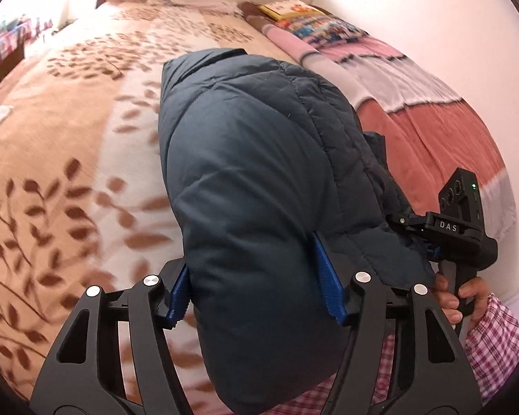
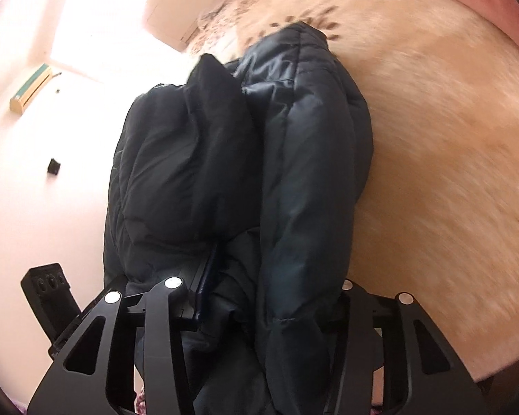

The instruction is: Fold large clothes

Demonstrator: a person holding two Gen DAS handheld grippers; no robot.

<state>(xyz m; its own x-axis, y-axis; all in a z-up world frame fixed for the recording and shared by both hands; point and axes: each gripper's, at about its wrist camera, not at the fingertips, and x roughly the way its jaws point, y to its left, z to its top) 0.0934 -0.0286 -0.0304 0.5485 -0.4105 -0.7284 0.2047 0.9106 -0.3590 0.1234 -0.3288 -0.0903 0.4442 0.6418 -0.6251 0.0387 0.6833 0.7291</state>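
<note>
Left wrist view shows my left gripper with its blue pads spread wide around a thick bundle of the navy puffer jacket, pressing in on both sides, so I have hold of it by its bulk and not by one edge. The jacket is lifted off the leaf-print bed cover and hangs over it, with the pink striped blanket just beyond the jacket's far side.

My right gripper sits at the jacket's other end, touching the fabric. From its own camera the right gripper has doubled layers of jacket running between its fingers; only one pad edge shows and the picture is smeared, so I think it is clamped on the jacket but would not swear to it.

As I judge it, the fold is made and the bundle is being carried or set down. To do that well I should keep both ends level, so the slippery padded layers do not slide apart, and lower it flat onto the bed cover, clear of the blanket. The down will spring back, so I'd let go only when it lies squarely.
</note>
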